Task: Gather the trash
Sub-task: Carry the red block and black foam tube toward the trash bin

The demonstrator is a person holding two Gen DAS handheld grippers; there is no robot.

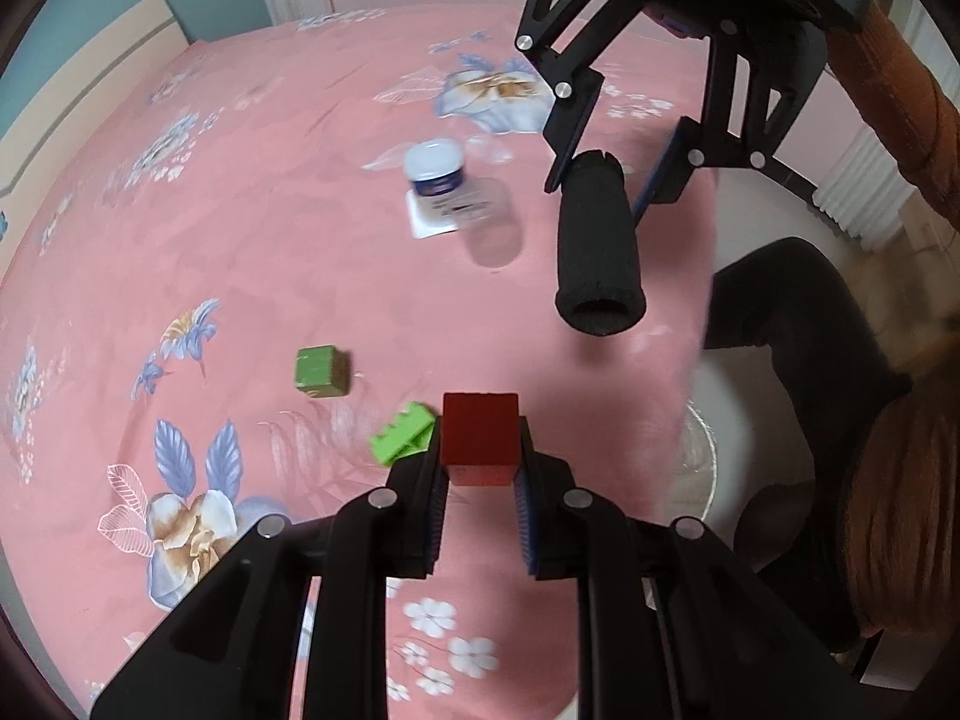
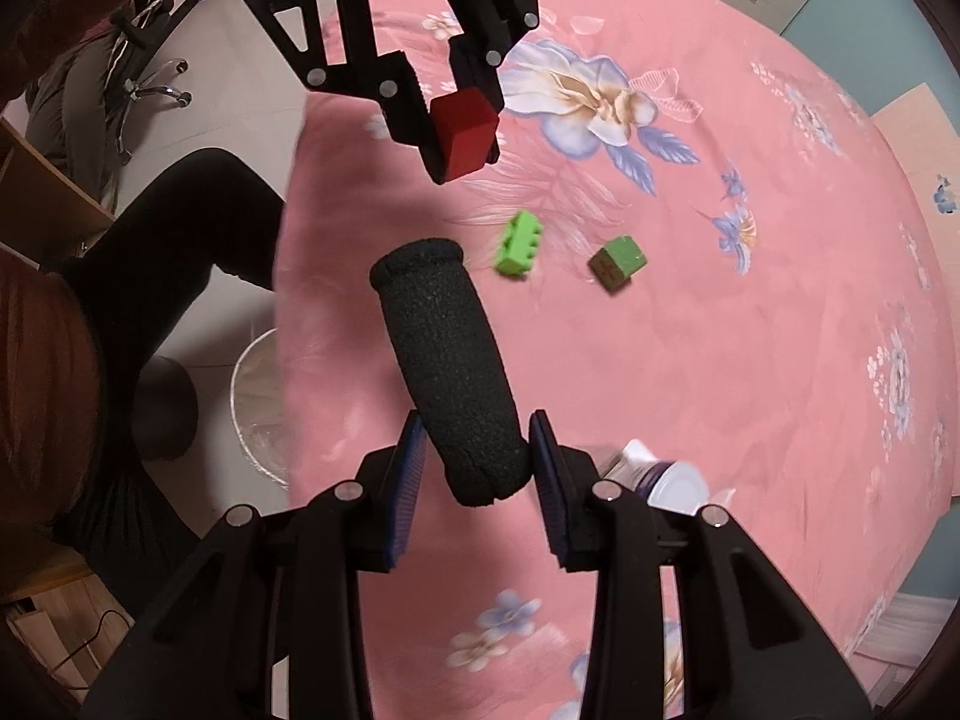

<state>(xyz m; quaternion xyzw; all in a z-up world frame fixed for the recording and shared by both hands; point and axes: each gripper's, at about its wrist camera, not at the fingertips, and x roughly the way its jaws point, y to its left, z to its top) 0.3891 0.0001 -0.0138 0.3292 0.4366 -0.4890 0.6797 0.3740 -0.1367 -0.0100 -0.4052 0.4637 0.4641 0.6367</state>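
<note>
While left gripper [image 1: 480,468] clamps red cube [image 1: 480,438], right gripper [image 2: 478,468] clamps foam tube [image 2: 450,360]

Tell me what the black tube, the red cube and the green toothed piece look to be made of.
Black tube: foam, seemingly; matte, grainy, porous surface, hollow end.
Red cube: probably painted wood or plastic; smooth, sharp-edged, flat colour.
Green toothed piece: likely moulded plastic; bright uniform colour, crisp studs.

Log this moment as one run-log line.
left gripper: shut on red block | right gripper: shut on black foam tube | on bed: green cube, green brick, bottle
</note>
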